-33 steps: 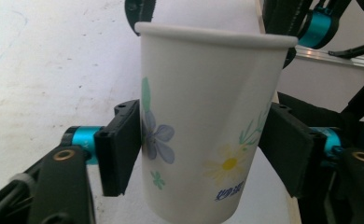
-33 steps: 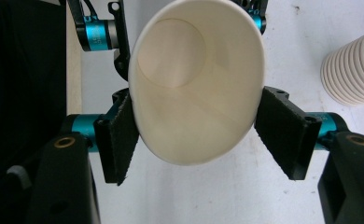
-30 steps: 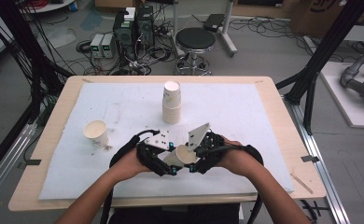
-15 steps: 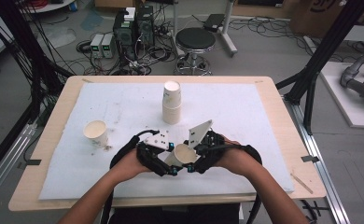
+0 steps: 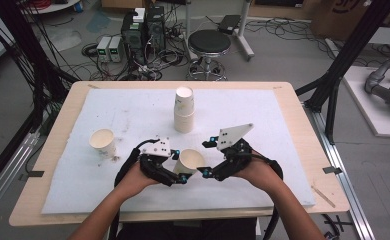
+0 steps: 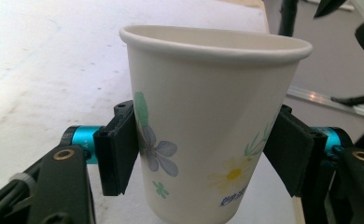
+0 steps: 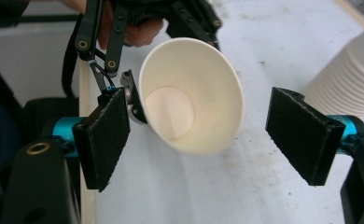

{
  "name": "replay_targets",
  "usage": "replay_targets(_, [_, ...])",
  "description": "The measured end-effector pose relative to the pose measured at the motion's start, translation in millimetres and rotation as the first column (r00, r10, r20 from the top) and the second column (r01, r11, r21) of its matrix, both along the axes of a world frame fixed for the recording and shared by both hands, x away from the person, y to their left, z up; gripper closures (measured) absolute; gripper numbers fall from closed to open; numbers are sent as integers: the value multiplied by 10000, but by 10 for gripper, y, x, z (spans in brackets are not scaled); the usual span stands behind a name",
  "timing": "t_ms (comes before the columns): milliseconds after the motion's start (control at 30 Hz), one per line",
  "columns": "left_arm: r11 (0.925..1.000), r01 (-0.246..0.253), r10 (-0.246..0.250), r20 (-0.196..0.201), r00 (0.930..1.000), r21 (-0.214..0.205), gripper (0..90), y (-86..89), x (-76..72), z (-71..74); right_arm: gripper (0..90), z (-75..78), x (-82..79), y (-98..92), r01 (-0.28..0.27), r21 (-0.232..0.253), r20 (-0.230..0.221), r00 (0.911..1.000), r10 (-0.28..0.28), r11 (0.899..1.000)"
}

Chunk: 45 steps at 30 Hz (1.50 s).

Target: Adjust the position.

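L claw (image 5: 182, 176) pinching the paper cup (image 5: 189, 161) by its sidewall; jaws have just been opening a bit w/ cup between them, but in the left gripper view both pads (image 6: 117, 149) sit against the wall, one each side. Cup (image 6: 208, 126) has a flower print and is held tilted, mouth toward the R claw (image 5: 206, 172), just above the near-middle of the white mat (image 5: 263, 115) on the worktop (image 5: 53, 125). R claw spread, jaws have just been opening; the right gripper view shows the cup (image 7: 192, 95) mouth-on btwn its pads (image 7: 103, 137), gap on both sides, not touching. Cup stack (image 5: 184, 110) upright near mat centre, well apart from the claws. Single cup (image 5: 103, 143) upright at mat's left side.
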<state>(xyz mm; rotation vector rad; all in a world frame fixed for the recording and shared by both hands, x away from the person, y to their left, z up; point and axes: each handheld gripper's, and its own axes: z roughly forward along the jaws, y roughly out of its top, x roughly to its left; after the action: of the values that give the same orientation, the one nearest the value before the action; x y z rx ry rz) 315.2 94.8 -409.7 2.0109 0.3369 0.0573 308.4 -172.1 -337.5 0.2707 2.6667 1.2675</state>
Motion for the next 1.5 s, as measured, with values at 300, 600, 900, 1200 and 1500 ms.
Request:
replay_targets(300, [9846, -1193, 1244, 328, 9917, -1275, 312, 295, -47, -81, 225, -242, -65, -484, 1970, 1129, 124, 9798, -1996, 9739])
replay_targets(600, [9581, -1928, 2099, 613, 9758, -2116, 310, 493, -55, -95, 220, -595, -175, -943, 3808, 2021, -140, 9223, -3862, 9023])
replay_targets(900, [9430, -2280, 2529, 765, 9645, -2424, 307, 554, -85, -104, 221, -731, -209, -1172, 4733, 2254, -161, 8758, -4825, 8516])
replay_targets(1200, [9333, -2444, 2776, 966, 9558, -2630, 307, 586, -93, -111, 220, -733, -232, -1220, 5015, 2441, -54, 8566, -5160, 8300])
replay_targets(1500, [9219, -2660, 3014, 901, 9492, -2817, 307, 634, -95, -98, 220, -727, -240, -1239, 5131, 2581, -40, 8479, -5302, 8186])
